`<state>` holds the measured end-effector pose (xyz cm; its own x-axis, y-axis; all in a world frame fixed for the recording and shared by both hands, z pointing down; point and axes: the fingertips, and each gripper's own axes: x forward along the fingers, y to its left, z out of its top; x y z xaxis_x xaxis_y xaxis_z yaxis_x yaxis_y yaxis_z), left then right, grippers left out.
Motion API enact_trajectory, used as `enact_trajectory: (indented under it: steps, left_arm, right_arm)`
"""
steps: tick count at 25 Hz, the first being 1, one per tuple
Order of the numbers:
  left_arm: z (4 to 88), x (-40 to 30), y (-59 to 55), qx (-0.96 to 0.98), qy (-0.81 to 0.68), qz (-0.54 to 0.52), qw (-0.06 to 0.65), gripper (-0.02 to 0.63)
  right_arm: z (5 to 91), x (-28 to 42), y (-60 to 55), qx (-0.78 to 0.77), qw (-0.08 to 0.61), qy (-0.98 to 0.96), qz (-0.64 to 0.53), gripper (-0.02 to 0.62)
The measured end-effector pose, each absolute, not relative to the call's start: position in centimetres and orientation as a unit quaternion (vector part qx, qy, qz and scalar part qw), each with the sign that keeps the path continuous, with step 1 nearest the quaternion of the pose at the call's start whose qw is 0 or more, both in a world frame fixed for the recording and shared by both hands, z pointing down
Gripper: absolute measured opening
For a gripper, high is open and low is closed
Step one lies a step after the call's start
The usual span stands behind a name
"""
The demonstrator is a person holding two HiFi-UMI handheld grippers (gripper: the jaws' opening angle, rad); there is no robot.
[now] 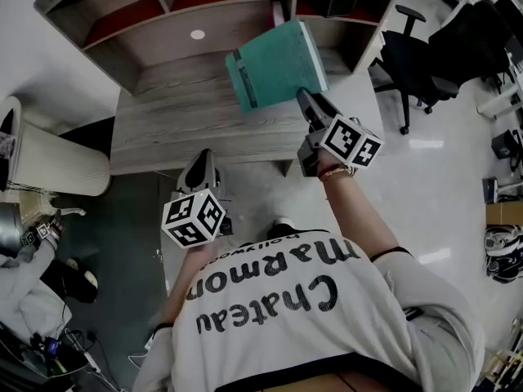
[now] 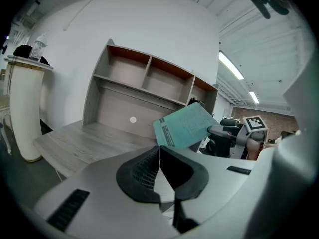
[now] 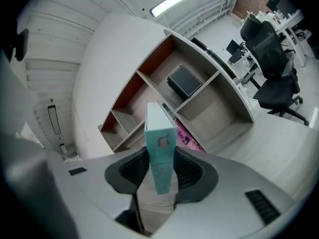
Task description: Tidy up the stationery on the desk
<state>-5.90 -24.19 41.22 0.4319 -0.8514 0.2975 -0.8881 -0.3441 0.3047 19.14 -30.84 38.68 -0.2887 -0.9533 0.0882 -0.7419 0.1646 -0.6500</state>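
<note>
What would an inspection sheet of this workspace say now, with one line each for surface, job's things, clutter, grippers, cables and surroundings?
surface: grey wooden desk with a shelved hutch at its back; nothing seen lying on its top.
job's things: teal book, tilted, held in the air above the desk.
clutter: black box in a hutch compartment; pink item lower in the hutch.
grippers: right gripper shut on the teal book; left gripper shut, empty, near the desk's front edge.
cables: tangle on the floor, off the desk.
surroundings: black office chair right of the desk; white ribbed column left.
</note>
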Motion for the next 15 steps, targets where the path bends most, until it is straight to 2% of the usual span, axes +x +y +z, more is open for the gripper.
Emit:
enact_trajectory:
  steps: [8, 15]
  left_arm:
    - [40.6, -4.7, -27.7, 0.808, -0.552, 0.034, 0.203, 0.017]
    - [40.6, -4.8, -29.0, 0.802, -0.562, 0.03, 0.2, 0.017]
  right_arm:
    - [39.2, 19.6, -35.4, -0.567, 0.125, 0.769, -0.268, 0.163]
    - [39.0, 19.4, -37.2, -0.557, 0.123, 0.778, -0.262, 0.163]
